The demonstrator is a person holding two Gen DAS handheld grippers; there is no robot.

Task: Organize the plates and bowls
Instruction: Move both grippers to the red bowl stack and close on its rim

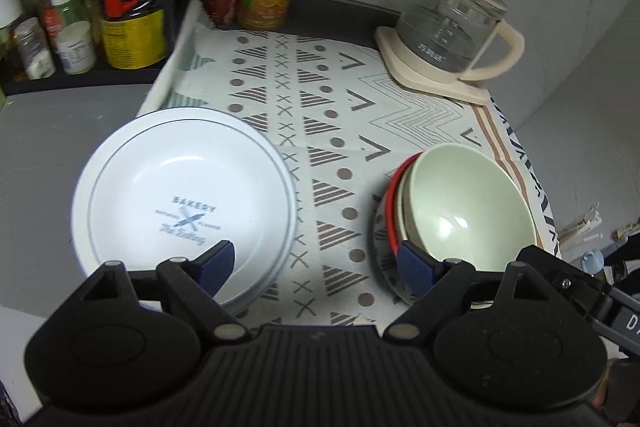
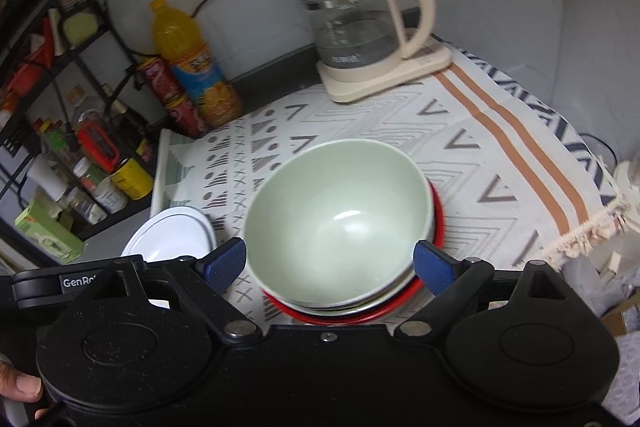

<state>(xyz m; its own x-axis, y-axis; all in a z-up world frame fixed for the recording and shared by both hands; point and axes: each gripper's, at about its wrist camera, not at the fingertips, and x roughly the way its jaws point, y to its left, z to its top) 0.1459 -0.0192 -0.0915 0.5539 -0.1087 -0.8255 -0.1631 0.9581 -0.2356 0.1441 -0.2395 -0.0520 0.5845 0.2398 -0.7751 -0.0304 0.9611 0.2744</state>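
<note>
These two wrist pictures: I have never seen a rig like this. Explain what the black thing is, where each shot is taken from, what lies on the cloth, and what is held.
No robot here: a person holds a black two-finger tool in each hand, with a camera looking forward along its fingers. One picture looks out from the left gripper, the other from the right gripper. Both stand open and hold nothing. On the patterned cloth sit a white plate printed "BAKERY" and a stack topped by a pale green bowl, which the right gripper's blue fingers flank. Behind stand a glass kettle, an orange juice bottle and red cans.

lower bowls (image 2: 434, 227) hidden under green bowl (image 2: 340, 215), kettle (image 2: 360, 23) blurred
</note>
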